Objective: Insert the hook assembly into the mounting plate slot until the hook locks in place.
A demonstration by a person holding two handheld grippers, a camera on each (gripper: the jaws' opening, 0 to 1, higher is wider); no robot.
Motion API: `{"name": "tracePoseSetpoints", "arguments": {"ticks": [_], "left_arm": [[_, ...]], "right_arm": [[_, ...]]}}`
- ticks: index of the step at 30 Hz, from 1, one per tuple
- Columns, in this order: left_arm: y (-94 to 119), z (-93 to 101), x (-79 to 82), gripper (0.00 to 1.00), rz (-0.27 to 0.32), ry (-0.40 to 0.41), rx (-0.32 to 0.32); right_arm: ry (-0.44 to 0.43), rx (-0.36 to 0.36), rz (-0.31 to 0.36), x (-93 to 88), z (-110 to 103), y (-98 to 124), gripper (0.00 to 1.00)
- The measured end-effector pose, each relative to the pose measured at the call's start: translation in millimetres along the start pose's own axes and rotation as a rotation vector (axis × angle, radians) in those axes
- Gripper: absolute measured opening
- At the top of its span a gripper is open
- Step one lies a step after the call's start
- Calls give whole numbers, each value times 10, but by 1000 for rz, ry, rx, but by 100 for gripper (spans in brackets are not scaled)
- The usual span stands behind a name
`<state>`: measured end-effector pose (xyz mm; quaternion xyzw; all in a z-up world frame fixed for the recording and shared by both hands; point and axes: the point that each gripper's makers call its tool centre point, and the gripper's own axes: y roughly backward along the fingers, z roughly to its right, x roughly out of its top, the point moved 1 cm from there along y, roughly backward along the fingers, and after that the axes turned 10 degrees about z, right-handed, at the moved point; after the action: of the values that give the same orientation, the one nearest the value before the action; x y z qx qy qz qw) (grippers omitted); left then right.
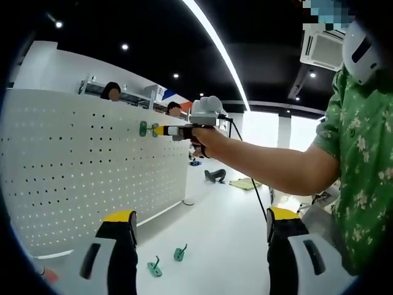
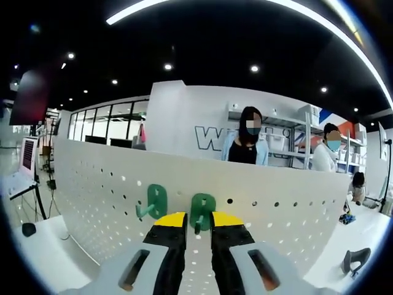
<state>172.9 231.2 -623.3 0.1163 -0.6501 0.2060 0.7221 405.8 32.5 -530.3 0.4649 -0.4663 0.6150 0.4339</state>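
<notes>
1. In the right gripper view, a green hook point(image 2: 202, 212) is seen pressed against the white pegboard point(image 2: 92, 196), with the right gripper point(image 2: 198, 224) closed narrowly on its lower stem; the jaws stand nearly together with the stem between them.
2. A second green hook point(image 2: 155, 201) is seen already seated on the board just beside the held one.
3. In the left gripper view, the right gripper point(image 1: 161, 130) is seen held by a hand point(image 1: 206, 141) up against the pegboard point(image 1: 92, 166), with the green hook point(image 1: 143, 128) at its tip.
4. The left gripper point(image 1: 199, 246) is held wide open with nothing between its jaws, above the table point(image 1: 215, 246), where two spare green hooks point(image 1: 166, 260) are lying.
5. The hook is judged light, stiff and moulded from smooth plastic, so slipping or twisting under push is likely; a grip low on the stem, clear of the back tabs, is advised.
6. Whether the tabs are fully locked cannot be told, as the joint is hidden by the hook body.
</notes>
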Motion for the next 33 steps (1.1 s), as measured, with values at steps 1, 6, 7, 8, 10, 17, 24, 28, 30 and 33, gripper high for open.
{"name": "tracePoseSetpoints", "arguments": {"ticks": [1, 6, 7, 8, 10, 17, 24, 28, 30, 33], "left_arm": [[1, 2, 3, 89, 1, -1, 0], [13, -7, 7, 89, 0, -2, 4], [13, -7, 10, 89, 1, -2, 4], [12, -5, 13, 89, 3, -1, 4], [9, -3, 16, 89, 3, -3, 3], [6, 5, 22, 89, 0, -5, 2], [0, 20, 38, 89, 0, -8, -1], [-4, 29, 47, 90, 0, -8, -2], [-2, 34, 51, 89, -1, -10, -2], [-1, 42, 58, 89, 0, -11, -3]], "right_arm": [[-1, 1, 2, 0, -2, 3, 14], [-1, 0, -2, -2, -4, 27, 14], [-2, 1, 0, 1, -6, 39, 14], [-2, 1, 2, 4, -8, 49, 15], [0, 1, -1, -5, -9, 64, 15], [-3, -3, -4, -10, 7, 146, 17], [-18, 0, -7, -33, 3, 226, 23], [-29, 2, -6, -41, -1, 261, 29], [-31, 1, -6, -43, 0, 283, 29], [-42, 6, 0, -30, -12, 317, 33]]}}
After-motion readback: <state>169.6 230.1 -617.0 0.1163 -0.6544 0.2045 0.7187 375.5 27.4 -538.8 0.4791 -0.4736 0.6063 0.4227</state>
